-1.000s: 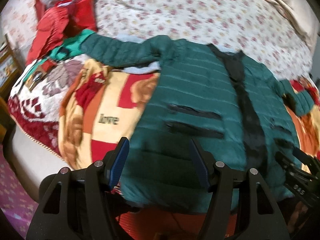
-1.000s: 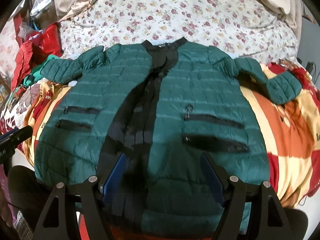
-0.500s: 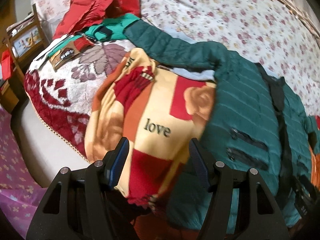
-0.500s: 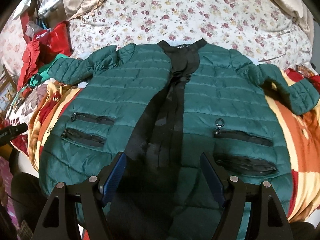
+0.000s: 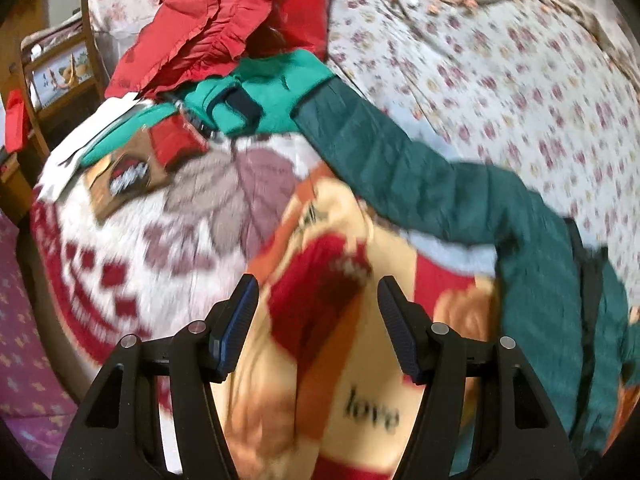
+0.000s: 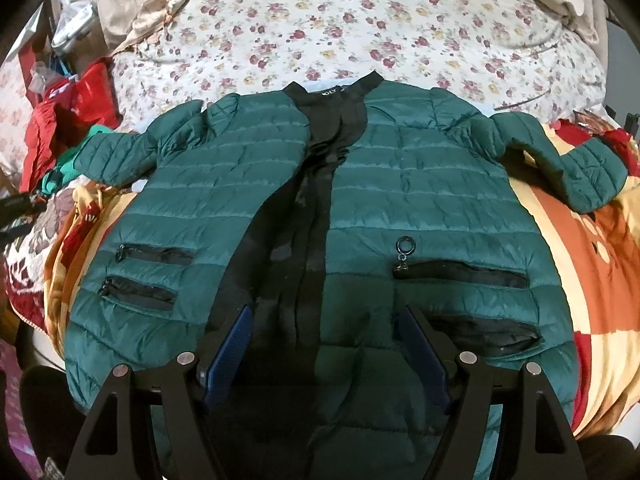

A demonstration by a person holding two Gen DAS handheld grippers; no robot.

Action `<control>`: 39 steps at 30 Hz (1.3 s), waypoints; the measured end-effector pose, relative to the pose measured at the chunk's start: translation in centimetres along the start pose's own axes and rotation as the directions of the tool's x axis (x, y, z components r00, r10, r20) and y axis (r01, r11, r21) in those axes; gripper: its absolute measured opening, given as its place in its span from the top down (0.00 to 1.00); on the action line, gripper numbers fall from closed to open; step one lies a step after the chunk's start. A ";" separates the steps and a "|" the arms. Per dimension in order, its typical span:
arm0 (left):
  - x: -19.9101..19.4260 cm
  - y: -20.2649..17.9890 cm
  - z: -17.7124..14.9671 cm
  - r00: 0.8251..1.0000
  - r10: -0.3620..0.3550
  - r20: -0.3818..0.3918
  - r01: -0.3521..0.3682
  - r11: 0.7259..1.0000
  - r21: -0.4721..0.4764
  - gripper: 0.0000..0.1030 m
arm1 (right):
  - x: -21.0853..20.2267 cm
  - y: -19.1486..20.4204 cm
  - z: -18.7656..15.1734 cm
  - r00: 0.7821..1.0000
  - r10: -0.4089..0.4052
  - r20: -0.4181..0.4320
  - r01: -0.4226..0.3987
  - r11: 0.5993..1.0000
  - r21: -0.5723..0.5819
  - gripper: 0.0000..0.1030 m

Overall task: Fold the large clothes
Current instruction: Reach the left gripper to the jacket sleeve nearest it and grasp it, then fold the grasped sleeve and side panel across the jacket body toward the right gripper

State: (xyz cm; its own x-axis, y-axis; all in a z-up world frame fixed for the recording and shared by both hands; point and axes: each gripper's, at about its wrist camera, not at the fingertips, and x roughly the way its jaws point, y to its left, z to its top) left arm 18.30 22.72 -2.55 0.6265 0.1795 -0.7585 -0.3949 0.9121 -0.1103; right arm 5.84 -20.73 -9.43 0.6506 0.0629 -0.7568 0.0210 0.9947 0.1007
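My left gripper (image 5: 316, 328) tilts down over the "love" blanket (image 5: 304, 360), jaws apart and empty, beside the green puffer jacket's sleeve (image 5: 400, 168). My right gripper (image 6: 326, 344) angles down over the green puffer jacket (image 6: 248, 200) spread flat on the bed (image 6: 320, 20), jaws apart, empty.

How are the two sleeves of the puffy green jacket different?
The left sleeve of the dark green quilted jacket lies stretched out nearly straight toward the red clothes pile. The right sleeve bends at the elbow, cuff on the orange blanket. Both lie flat, unfolded.
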 end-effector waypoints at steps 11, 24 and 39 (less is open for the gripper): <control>9.4 2.0 10.8 0.991 -0.128 -0.047 0.120 0.983 -0.136 0.40 | 2.4 -1.2 -0.1 1.000 0.018 -0.007 -0.018 1.000 0.010 0.28; 17.0 2.1 13.6 0.984 -0.157 -0.085 0.139 0.973 -0.184 0.40 | 4.2 -0.9 0.4 1.000 0.010 0.004 -0.010 1.000 -0.015 0.13; 5.6 -3.2 14.2 0.986 -0.164 0.019 0.165 0.985 -0.045 0.92 | 1.4 -1.1 0.5 0.996 0.050 0.076 -0.050 0.999 -0.004 0.13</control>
State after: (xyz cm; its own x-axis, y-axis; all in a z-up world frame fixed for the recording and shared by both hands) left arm 32.58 26.08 2.65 0.6958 0.0342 -0.7174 -0.3160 0.9116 -0.2630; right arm 7.11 -21.78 -10.25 0.7065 0.1067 -0.6997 -0.0149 0.9906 0.1360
